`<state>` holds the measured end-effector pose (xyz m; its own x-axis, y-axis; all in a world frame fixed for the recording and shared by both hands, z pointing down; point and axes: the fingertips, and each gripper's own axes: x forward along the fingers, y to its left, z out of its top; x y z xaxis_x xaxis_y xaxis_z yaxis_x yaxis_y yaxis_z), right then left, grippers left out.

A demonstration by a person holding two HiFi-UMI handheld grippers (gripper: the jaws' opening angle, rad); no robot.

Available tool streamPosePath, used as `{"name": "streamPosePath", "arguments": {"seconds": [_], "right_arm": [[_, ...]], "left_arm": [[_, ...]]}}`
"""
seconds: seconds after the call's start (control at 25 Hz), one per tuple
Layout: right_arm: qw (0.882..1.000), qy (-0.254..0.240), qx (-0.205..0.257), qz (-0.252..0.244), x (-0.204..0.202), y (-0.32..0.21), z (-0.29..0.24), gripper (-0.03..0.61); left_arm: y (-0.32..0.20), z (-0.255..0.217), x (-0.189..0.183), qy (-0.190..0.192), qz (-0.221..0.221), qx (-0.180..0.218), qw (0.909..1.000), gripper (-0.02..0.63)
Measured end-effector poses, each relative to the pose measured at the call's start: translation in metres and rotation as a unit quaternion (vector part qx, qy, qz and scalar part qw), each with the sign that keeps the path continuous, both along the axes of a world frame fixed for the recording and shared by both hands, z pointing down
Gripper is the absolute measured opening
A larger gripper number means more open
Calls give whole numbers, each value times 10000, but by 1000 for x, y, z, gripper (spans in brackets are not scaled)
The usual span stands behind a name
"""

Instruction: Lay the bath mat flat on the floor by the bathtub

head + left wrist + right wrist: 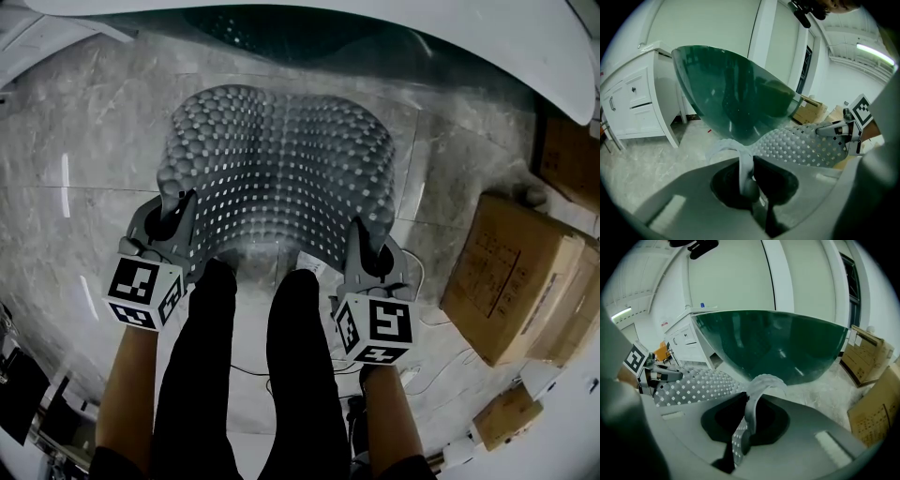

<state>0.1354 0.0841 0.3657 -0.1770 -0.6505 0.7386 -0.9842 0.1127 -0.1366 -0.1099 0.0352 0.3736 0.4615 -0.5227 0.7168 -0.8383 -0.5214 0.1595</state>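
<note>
A grey bubbled bath mat with rows of small holes hangs stretched between my two grippers, above the marble floor in front of the bathtub. My left gripper is shut on the mat's near left corner. My right gripper is shut on the near right corner. The mat sags and curves away from me toward the tub. In each gripper view the pinched edge stands up between the jaws, with the green tub close behind it.
Cardboard boxes stand on the floor to the right. A white cabinet stands left of the tub. The person's dark legs are between my grippers. Thin cables lie on the marble floor near the feet.
</note>
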Motion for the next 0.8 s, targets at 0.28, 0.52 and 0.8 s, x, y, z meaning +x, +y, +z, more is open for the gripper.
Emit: {"name": "streamPosePath", "arguments": {"seconds": [0.28,0.52,0.8], "right_arm": [[9999,23,86,-121,0,11,-29,43],[9997,52,34,-242,-4,-3,10,43],[9993,128,134,-333,-9,-2,27,43]], "left_arm": [[15,-27,2,-44,67,121,9999,18],[3,12,-5,-208,148,83,9996,18],[6,30,-9,-302,344,146,9988,18]]}}
